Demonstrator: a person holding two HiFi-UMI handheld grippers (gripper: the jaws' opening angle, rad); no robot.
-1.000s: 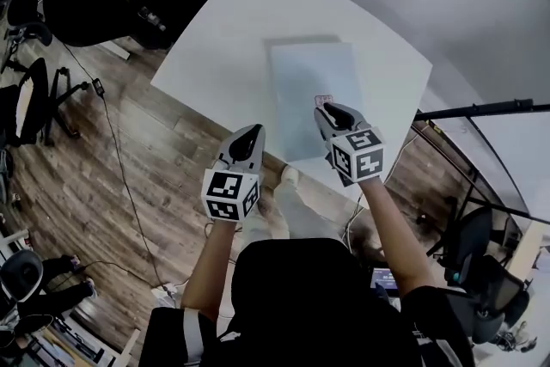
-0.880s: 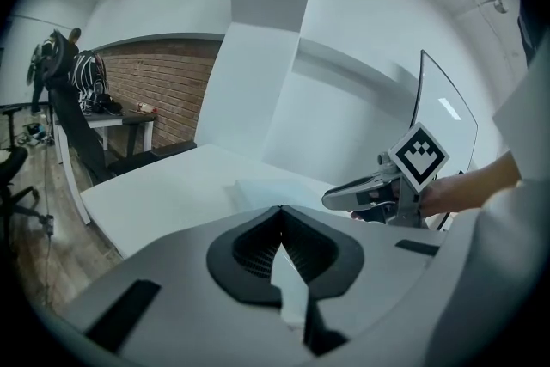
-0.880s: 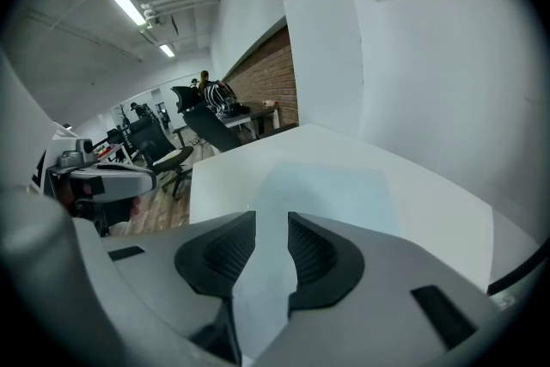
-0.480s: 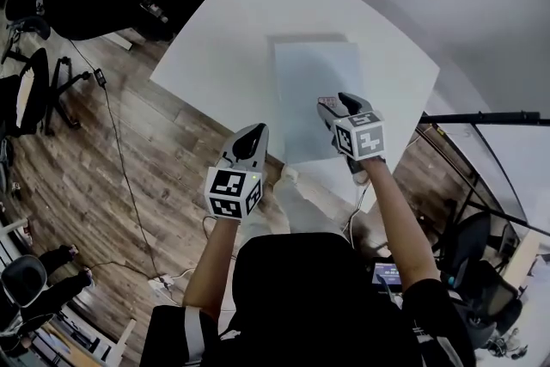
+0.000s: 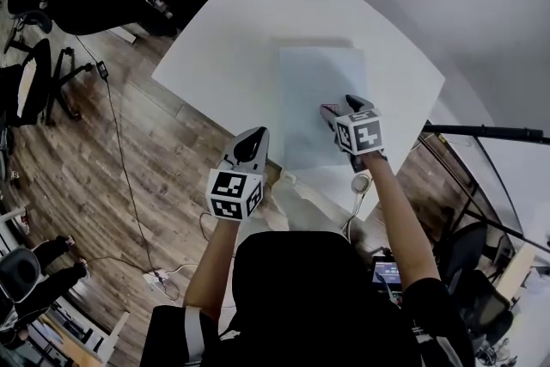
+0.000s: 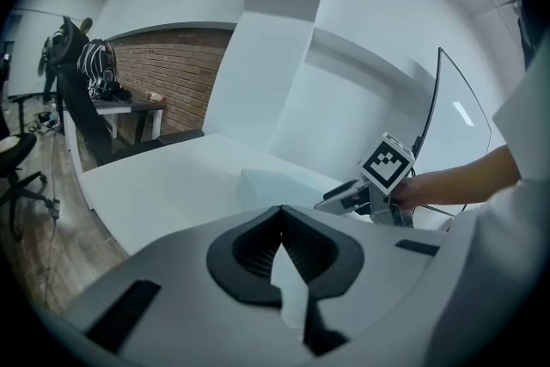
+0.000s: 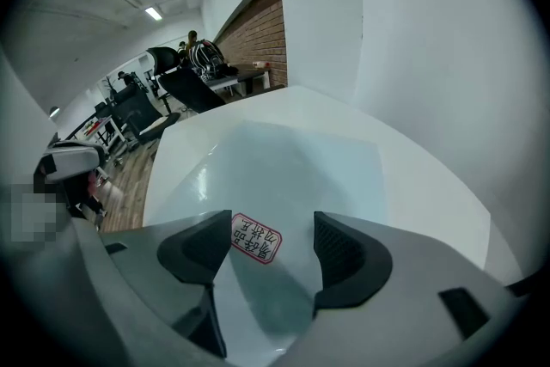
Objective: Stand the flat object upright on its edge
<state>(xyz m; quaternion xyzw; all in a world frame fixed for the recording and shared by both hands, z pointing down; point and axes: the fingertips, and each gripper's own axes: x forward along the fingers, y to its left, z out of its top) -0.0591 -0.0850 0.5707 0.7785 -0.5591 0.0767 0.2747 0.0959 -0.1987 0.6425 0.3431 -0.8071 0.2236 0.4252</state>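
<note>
A pale blue flat board (image 5: 316,90) lies flat on the white table (image 5: 232,30), with a red-edged sticker (image 7: 256,238) near its close end. My right gripper (image 5: 337,107) hangs just over that end and points steeply down. Its jaws have just been opening and stand wide, with the sticker showing between them (image 7: 269,228) and the pads pressing on nothing. My left gripper (image 5: 252,137) is shut and empty, held off the table's near corner over the floor. In the left gripper view the shut jaws (image 6: 282,219) face the board (image 6: 279,182) and the right gripper (image 6: 344,197).
Wooden floor with a cable (image 5: 120,159) runs left of the table, with office chairs (image 5: 82,4) beyond. A black pole (image 5: 485,131) crosses at the right. A white panel (image 5: 464,4) stands behind the table. A small round white thing (image 5: 360,183) sits below the table's near edge.
My right gripper has moved forward and down over the board's near end, and its jaws have opened wide. The left gripper has sunk slightly.
</note>
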